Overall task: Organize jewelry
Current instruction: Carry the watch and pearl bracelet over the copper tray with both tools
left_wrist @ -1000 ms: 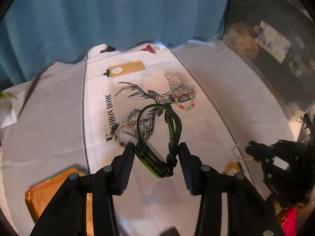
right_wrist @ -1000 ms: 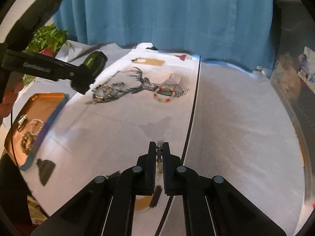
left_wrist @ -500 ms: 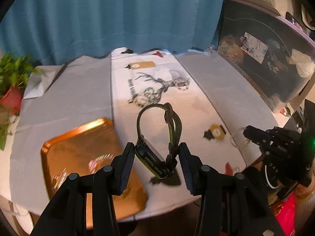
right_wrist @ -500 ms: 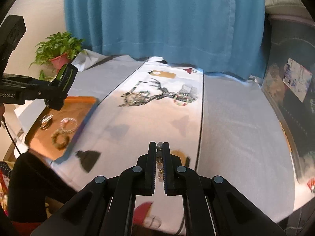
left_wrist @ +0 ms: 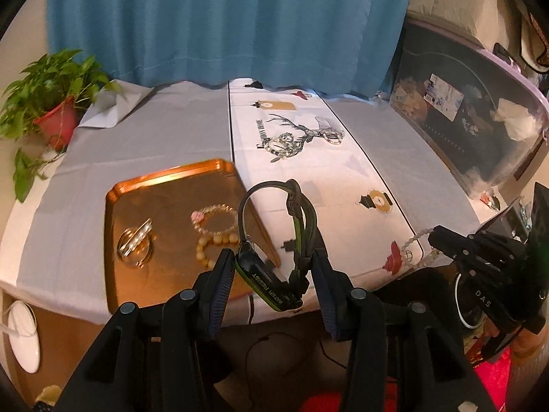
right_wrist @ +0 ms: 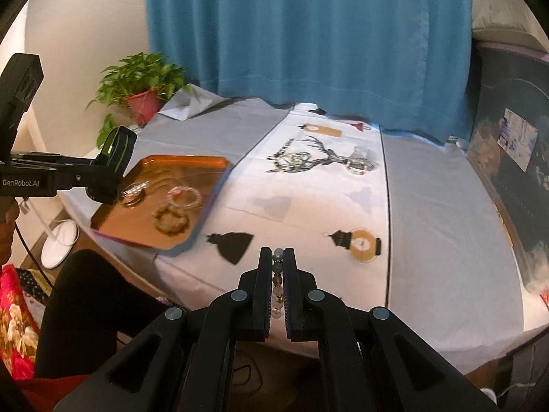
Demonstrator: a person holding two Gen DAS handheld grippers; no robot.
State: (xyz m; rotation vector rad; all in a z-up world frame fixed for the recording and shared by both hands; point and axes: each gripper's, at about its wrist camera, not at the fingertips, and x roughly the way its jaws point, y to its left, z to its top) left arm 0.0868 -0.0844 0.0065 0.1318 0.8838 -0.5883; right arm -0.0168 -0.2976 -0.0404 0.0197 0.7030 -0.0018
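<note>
My left gripper is shut on a black and green wristwatch, strap looping upward, held over the near right corner of a copper tray. The tray holds a pink bead bracelet, a yellow bead bracelet and a silver bangle. My right gripper is shut on a string of pale and dark beads, above the table's near edge. Two more bracelets lie on the deer print of the white runner. In the right wrist view the left gripper hovers by the tray.
A potted plant stands at the far left corner and a blue curtain hangs behind. A dark transparent bin flanks the right side. A white round base sits on the floor, and a person's dark trouser leg is below the table edge.
Both grippers have drawn back from the runner's middle toward the near edge and risen. The left one carried the watch leftward to the tray, which came into view. Grips are unchanged.
</note>
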